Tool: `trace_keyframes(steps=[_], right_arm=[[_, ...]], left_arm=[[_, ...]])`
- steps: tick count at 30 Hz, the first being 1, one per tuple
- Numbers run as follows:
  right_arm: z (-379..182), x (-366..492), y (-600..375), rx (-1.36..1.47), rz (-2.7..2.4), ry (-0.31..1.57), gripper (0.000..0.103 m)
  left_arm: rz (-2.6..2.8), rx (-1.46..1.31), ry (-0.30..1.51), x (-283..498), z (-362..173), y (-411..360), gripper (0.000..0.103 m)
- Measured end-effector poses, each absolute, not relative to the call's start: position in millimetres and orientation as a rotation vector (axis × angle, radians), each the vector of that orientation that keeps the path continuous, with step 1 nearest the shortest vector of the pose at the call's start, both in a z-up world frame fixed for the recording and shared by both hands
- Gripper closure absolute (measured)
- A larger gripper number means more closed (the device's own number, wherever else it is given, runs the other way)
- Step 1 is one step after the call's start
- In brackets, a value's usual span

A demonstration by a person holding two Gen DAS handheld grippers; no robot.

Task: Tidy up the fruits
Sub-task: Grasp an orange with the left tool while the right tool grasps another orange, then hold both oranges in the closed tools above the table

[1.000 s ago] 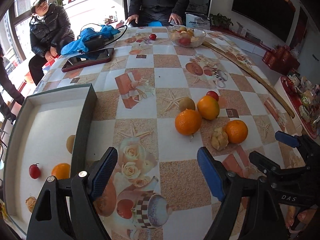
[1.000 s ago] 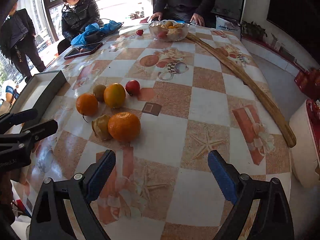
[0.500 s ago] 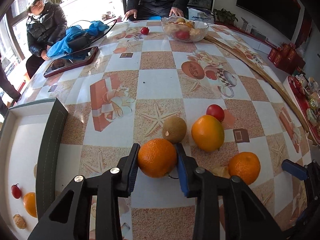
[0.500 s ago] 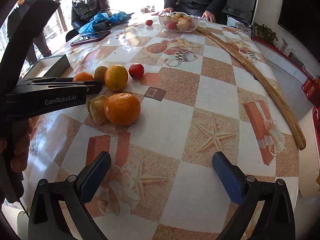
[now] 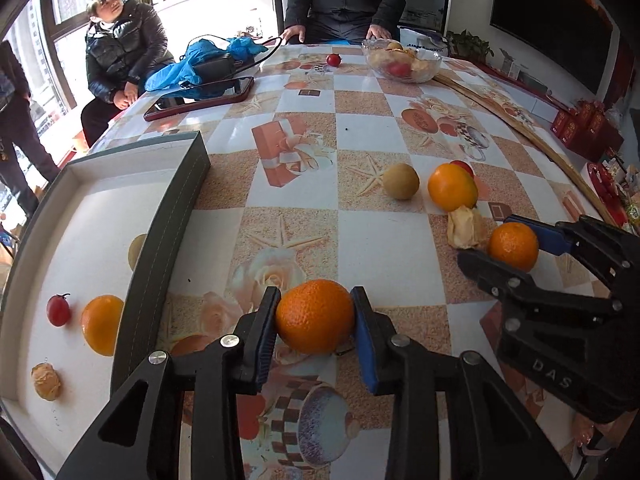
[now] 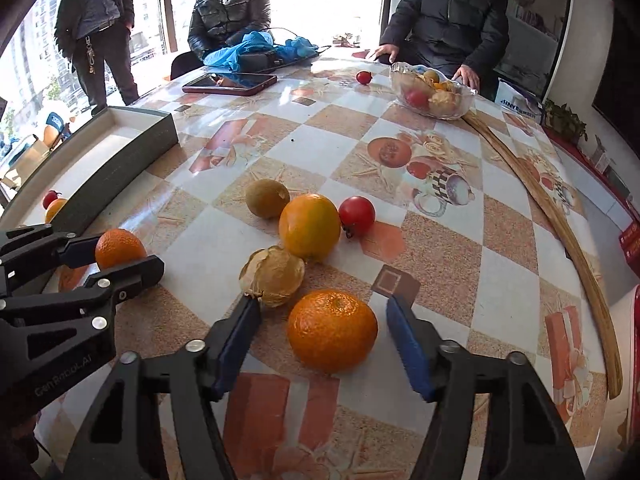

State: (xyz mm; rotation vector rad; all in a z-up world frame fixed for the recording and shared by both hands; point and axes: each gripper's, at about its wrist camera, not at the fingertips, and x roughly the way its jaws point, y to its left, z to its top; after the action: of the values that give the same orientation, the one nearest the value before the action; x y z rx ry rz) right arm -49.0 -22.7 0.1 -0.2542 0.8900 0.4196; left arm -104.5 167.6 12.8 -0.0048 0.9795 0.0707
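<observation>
Handling assessment: the fruits appeared light, firm and round, liable to roll on the glossy bench [image 6: 508, 280]. The mandarins' peel looked slightly yielding, so a hold across the widest girth with moderate pressure was judged best. The papery husked fruit [image 6: 274, 276] appeared fragile and would likely crush under a hard squeeze.

Left gripper [image 5: 316, 322]: clenched on a small mandarin [image 5: 315, 316], both pads pressing its sides at mid-girth. The fruit sat low over the bench, just beside the dark wall of the tray [image 5: 160, 248]; whether it was lifted clear could not be told.

Right gripper [image 6: 322, 334]: its jaws had just been closing and stood either side of a second mandarin [image 6: 332, 330] on the bench. The right wrist view showed gaps on both sides, so this fruit was bracketed but not yet gripped. The left finger's tip lay close against the husked fruit; contact could not be confirmed.

Location of goods: the tray already held a cherry tomato [image 5: 59, 310], an orange [image 5: 102, 324], a husked fruit [image 5: 47, 376] and one more pale fruit partly hidden by the wall. Remaining on the bench were a large orange [image 6: 310, 226], a kiwi-like brown fruit [image 6: 267, 198] and a tomato [image 6: 357, 216], clustered near the right gripper.
</observation>
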Motion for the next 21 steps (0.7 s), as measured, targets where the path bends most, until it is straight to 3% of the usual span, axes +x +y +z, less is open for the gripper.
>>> trace_keyframes(steps=[1, 13, 21], right_arm=[[0.7, -47.5, -22.4, -0.245, 0.415, 0.893, 0.063], [0.9, -102.9, -84.7, -0.064, 0.292, 0.897, 0.063], [0.0, -110.0, -85.9, -0.086, 0.242, 0.864, 0.063]], left_arm=[[0.073, -0.007, 0.976, -108.4, 12.7, 167.3, 0.065], [0.085, -0.009, 0.900, -143.6, 8.7, 156.5, 0.065], [0.081, -0.025, 0.853, -147.9, 6.3, 157.1, 0.065]])
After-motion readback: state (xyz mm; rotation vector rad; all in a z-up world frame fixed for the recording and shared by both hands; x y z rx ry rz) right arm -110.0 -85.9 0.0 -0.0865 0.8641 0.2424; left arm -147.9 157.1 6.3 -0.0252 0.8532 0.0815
